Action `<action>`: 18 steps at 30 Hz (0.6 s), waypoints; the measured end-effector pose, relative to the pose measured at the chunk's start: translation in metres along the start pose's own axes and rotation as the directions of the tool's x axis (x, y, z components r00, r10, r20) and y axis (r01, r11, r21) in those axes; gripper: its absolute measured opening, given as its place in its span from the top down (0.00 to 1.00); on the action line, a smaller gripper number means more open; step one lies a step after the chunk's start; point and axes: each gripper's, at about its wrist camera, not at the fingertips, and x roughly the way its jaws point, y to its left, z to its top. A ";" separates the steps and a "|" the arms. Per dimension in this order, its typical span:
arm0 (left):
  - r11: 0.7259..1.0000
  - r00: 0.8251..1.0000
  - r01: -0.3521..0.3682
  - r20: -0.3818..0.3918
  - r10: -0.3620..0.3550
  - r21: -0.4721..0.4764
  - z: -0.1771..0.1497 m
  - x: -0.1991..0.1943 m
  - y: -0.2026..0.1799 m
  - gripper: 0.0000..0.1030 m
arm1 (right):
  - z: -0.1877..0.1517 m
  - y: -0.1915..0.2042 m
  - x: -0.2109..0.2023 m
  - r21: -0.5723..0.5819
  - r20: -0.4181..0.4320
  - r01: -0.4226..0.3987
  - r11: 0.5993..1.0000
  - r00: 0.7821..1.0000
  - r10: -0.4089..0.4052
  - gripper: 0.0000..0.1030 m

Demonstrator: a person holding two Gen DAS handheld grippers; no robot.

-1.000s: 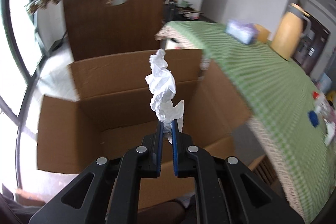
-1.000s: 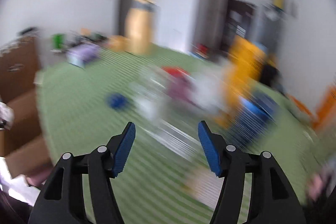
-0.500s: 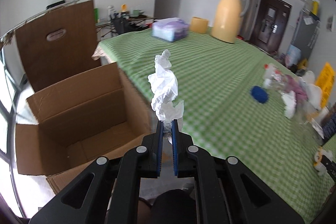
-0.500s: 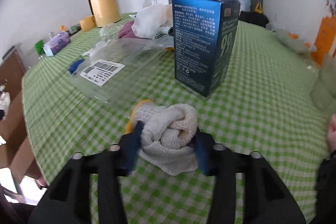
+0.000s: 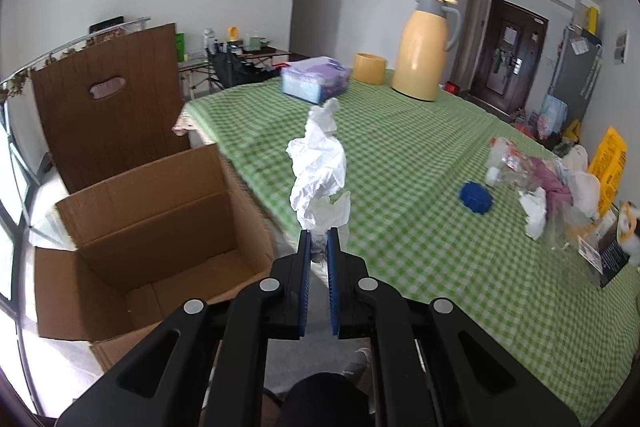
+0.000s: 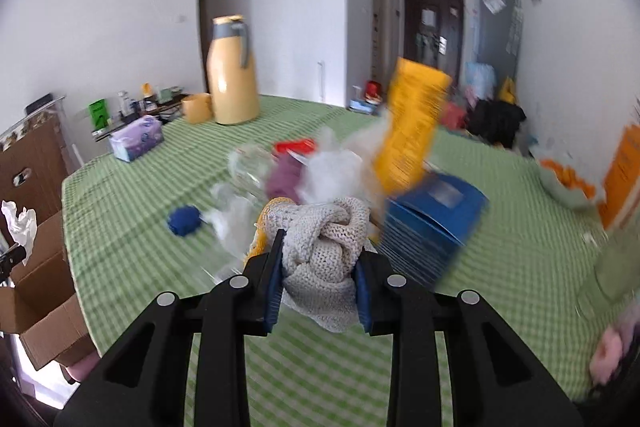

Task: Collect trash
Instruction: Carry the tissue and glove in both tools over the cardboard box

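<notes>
My left gripper (image 5: 319,235) is shut on a crumpled white tissue (image 5: 318,167) that sticks up from its jaws. It hangs over the edge of the green checked table (image 5: 400,131), just right of the open cardboard box (image 5: 140,195) on the floor. In the right wrist view the tissue (image 6: 18,223) and the box (image 6: 44,291) show at the far left. My right gripper (image 6: 320,251) holds a grey knitted cloth (image 6: 324,243) with a yellow edge above the table; its jaws are closing and the pads press on the cloth's sides.
On the table stand a yellow thermos (image 5: 424,47), a yellow cup (image 5: 369,67) and a tissue pack (image 5: 314,81). A blue cap (image 5: 475,197) lies near a heap of plastic and paper trash (image 5: 540,183). A blue carton (image 6: 432,223) and an orange bag (image 6: 412,131) stand behind the cloth.
My left gripper swung with the tissue from over the box to the table's edge. My right gripper closed on the knitted cloth and raised it off the table.
</notes>
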 end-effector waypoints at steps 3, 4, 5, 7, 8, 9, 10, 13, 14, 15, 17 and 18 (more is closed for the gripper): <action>0.999 0.999 -0.044 0.008 0.044 -0.033 0.001 -0.005 0.027 0.95 | 0.011 0.032 0.013 -0.036 0.004 -0.051 0.998 0.999 0.052 0.71; 0.997 0.998 -0.063 0.009 0.064 -0.049 0.001 -0.007 0.040 0.95 | 0.014 0.043 0.017 -0.047 0.004 -0.072 0.996 0.997 0.072 0.71; 0.995 0.997 -0.080 0.009 0.081 -0.062 0.001 -0.008 0.049 0.95 | 0.018 0.059 0.022 -0.064 0.005 -0.100 0.993 0.995 0.100 0.71; 0.988 0.993 -0.121 0.003 0.121 -0.094 0.001 -0.010 0.073 0.95 | 0.022 0.084 0.031 -0.089 -0.001 -0.143 0.986 0.990 0.144 0.71; 0.984 0.990 -0.138 -0.001 0.139 -0.109 0.000 -0.011 0.083 0.95 | 0.024 0.098 0.037 -0.102 -0.009 -0.166 0.981 0.986 0.166 0.71; 0.979 0.986 -0.164 -0.006 0.165 -0.125 -0.002 -0.012 0.096 0.95 | 0.024 0.116 0.043 -0.120 -0.019 -0.199 0.973 0.980 0.198 0.71; 0.974 0.983 -0.181 -0.008 0.181 -0.135 -0.003 -0.014 0.105 0.95 | 0.024 0.134 0.048 -0.136 -0.032 -0.230 0.964 0.973 0.228 0.71; 0.955 0.971 -0.239 -0.020 0.239 -0.175 -0.007 -0.020 0.138 0.95 | 0.024 0.178 0.059 -0.174 -0.066 -0.311 0.934 0.950 0.304 0.71; 0.950 0.967 -0.253 -0.024 0.252 -0.184 -0.009 -0.021 0.147 0.95 | 0.023 0.199 0.062 -0.190 -0.084 -0.354 0.916 0.935 0.345 0.71; 0.943 0.963 -0.269 -0.030 0.268 -0.195 -0.011 -0.022 0.156 0.95 | 0.022 0.217 0.064 -0.205 -0.101 -0.393 0.896 0.920 0.380 0.71; 0.926 0.951 -0.307 -0.050 0.304 -0.219 -0.017 -0.023 0.178 0.95 | 0.019 0.256 0.066 -0.238 -0.133 -0.462 0.854 0.887 0.443 0.71; 0.915 0.945 -0.327 -0.064 0.321 -0.234 -0.020 -0.022 0.190 0.95 | 0.019 0.273 0.067 -0.248 -0.148 -0.494 0.833 0.869 0.471 0.71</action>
